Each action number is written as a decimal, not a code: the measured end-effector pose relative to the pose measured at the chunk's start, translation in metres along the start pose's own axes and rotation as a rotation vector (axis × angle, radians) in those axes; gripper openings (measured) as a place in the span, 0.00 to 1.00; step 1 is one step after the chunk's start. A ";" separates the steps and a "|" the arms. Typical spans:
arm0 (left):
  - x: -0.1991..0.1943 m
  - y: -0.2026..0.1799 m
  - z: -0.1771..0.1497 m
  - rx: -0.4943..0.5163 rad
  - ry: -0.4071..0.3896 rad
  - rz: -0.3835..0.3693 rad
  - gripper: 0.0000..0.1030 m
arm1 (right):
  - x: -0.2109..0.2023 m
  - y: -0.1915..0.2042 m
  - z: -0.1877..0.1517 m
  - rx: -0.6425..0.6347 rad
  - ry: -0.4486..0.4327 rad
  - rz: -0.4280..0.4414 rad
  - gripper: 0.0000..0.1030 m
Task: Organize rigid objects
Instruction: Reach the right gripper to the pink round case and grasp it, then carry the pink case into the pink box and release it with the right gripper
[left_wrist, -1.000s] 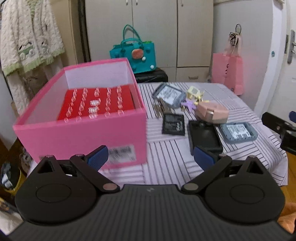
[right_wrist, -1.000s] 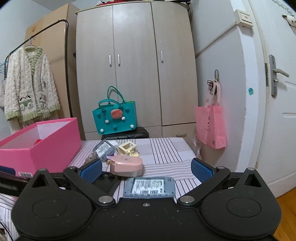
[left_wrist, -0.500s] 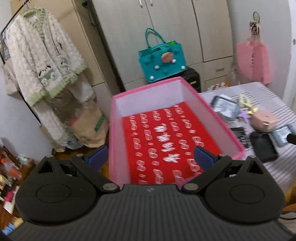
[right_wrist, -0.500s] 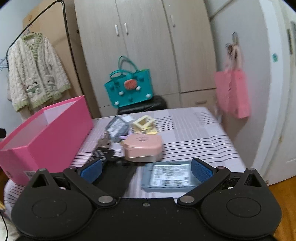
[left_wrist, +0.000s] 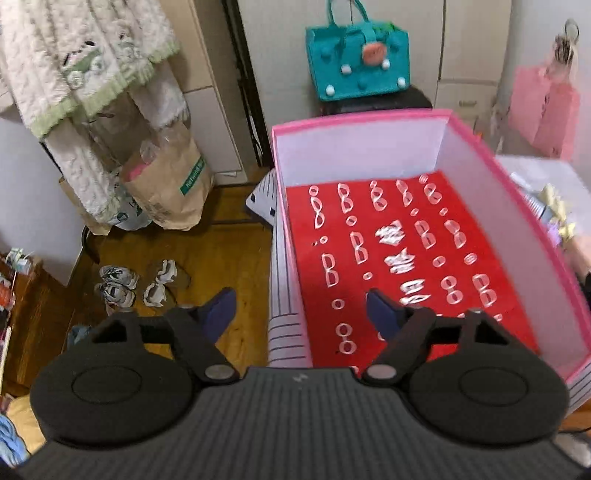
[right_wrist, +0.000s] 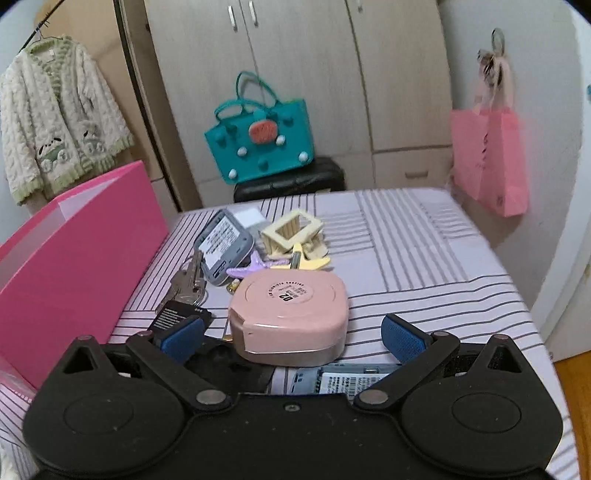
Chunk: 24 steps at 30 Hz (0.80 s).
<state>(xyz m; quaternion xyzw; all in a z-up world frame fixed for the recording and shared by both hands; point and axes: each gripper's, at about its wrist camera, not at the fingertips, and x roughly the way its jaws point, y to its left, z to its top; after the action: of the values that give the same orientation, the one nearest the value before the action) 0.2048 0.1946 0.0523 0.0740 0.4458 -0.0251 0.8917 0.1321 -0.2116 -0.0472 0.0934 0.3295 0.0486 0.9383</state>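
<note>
We see a pink box (left_wrist: 517, 206) with white inner walls and a red floor printed with pale figures, a white tablecloth (right_wrist: 424, 258) striped in dark lines, a pale pink case (right_wrist: 291, 314), a cream clip (right_wrist: 291, 232) and a teal bag (right_wrist: 258, 140).

left gripper (left_wrist: 298, 308): matte black ribbed body, small lightning mark, round side discs, silver pivot screws, dark blue pads.
right gripper (right_wrist: 292, 334): smooth black body, dusty, centre screw, brighter blue textured pads.
</note>
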 end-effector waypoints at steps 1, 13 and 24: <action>0.009 0.001 0.001 0.005 0.026 0.008 0.59 | 0.004 -0.002 0.002 0.006 0.018 0.007 1.00; 0.039 -0.007 0.009 0.049 0.007 0.002 0.05 | 0.030 -0.009 0.019 0.012 0.087 0.037 0.88; 0.047 -0.019 0.021 0.102 -0.027 -0.045 0.05 | 0.017 -0.003 0.028 -0.067 0.063 -0.004 0.77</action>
<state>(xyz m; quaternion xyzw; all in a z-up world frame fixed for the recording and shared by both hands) 0.2479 0.1732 0.0249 0.1089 0.4334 -0.0688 0.8920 0.1625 -0.2164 -0.0366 0.0598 0.3573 0.0604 0.9301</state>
